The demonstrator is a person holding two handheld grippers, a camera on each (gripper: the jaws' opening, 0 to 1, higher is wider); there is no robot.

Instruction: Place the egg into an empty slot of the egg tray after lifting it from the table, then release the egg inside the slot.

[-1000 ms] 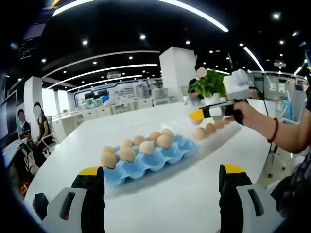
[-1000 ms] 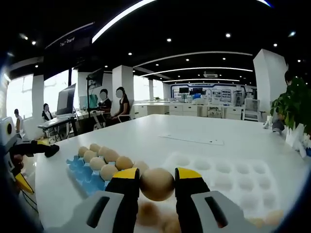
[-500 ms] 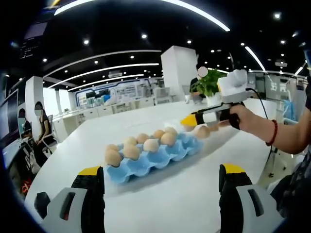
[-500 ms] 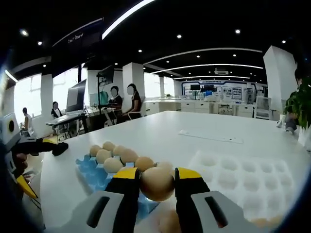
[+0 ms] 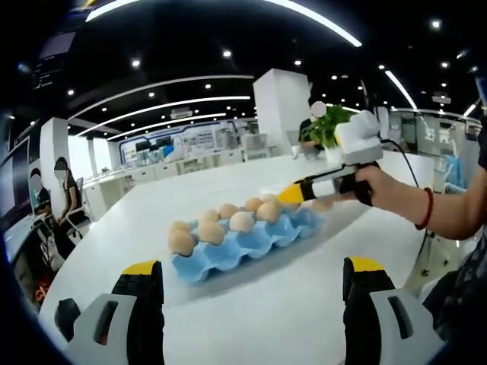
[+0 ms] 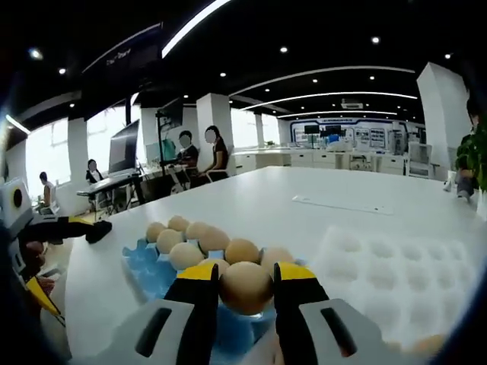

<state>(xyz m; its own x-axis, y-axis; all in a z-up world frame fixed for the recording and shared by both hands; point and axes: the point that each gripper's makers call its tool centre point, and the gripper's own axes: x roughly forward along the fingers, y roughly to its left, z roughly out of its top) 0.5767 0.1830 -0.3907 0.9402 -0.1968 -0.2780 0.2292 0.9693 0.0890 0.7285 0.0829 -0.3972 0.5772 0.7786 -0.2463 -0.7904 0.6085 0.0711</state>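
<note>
We see a large white table [image 5: 251,296] stretching through an open office with white columns, curved ceiling light strips and recessed spot lamps; people sit at desks with monitors off its left edge. In the left gripper view, our left gripper [image 5: 253,304] hangs over the near edge of the table with its yellow-tipped jaws wide apart and nothing between them. Toward the middle of the table lies the blue egg tray [image 5: 243,245], with eggs along its far side and empty slots along its near side. At the tray's right end the right gripper [image 5: 293,195], held in a hand [image 5: 378,185], reaches in just above the end slots. A potted plant [image 5: 323,129] stands near the table's far edge. In the right gripper view, the right gripper is clamped on a brown egg [image 6: 246,287], just above the near end of the blue tray. A white egg tray [image 6: 396,262] with empty cups lies on the table to the right.
</note>
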